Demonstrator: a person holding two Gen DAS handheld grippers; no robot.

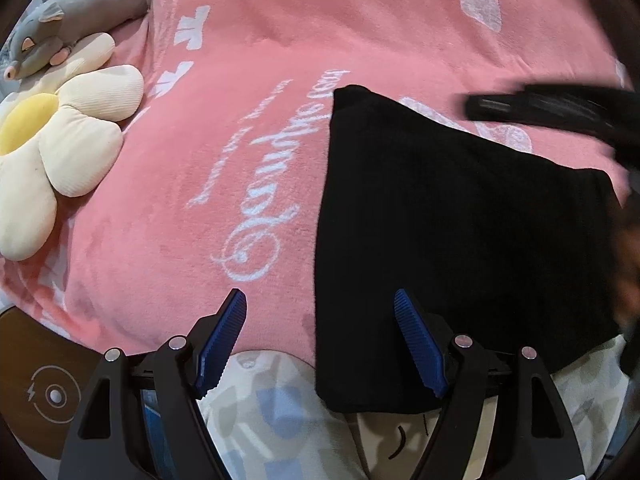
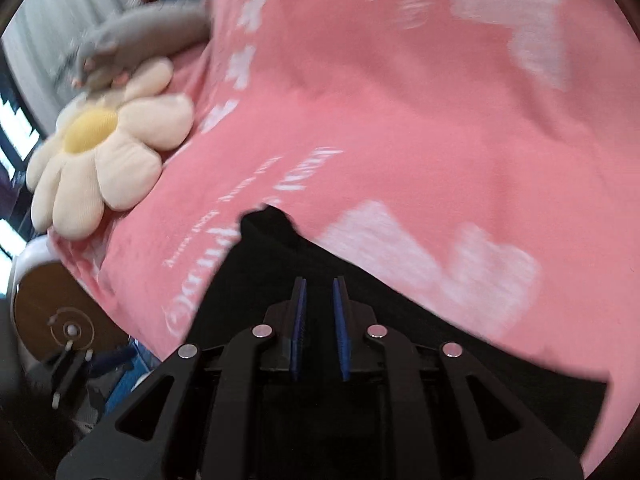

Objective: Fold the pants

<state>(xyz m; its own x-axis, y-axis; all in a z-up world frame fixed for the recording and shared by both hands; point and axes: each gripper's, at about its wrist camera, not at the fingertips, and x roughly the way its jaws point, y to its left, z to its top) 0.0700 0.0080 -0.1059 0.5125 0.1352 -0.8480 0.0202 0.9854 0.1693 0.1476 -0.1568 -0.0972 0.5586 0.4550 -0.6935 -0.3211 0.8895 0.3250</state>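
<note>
The black pants (image 1: 452,232) lie folded into a compact rectangle on the pink blanket (image 1: 260,60), near its front edge. My left gripper (image 1: 320,300) is open and empty, hovering above the pants' left edge. The right gripper shows blurred in the left wrist view (image 1: 560,112) above the pants' far right corner. In the right wrist view my right gripper (image 2: 320,284) has a narrow gap between its blue pads and holds nothing; it is above the pants (image 2: 280,272). That view is motion-blurred.
A cream flower cushion (image 1: 60,140) and a grey plush mouse (image 1: 72,20) lie at the blanket's left. A round wooden-topped device (image 1: 36,380) with a charging mark stands at lower left. Patterned white fabric (image 1: 272,412) is below the blanket's front edge.
</note>
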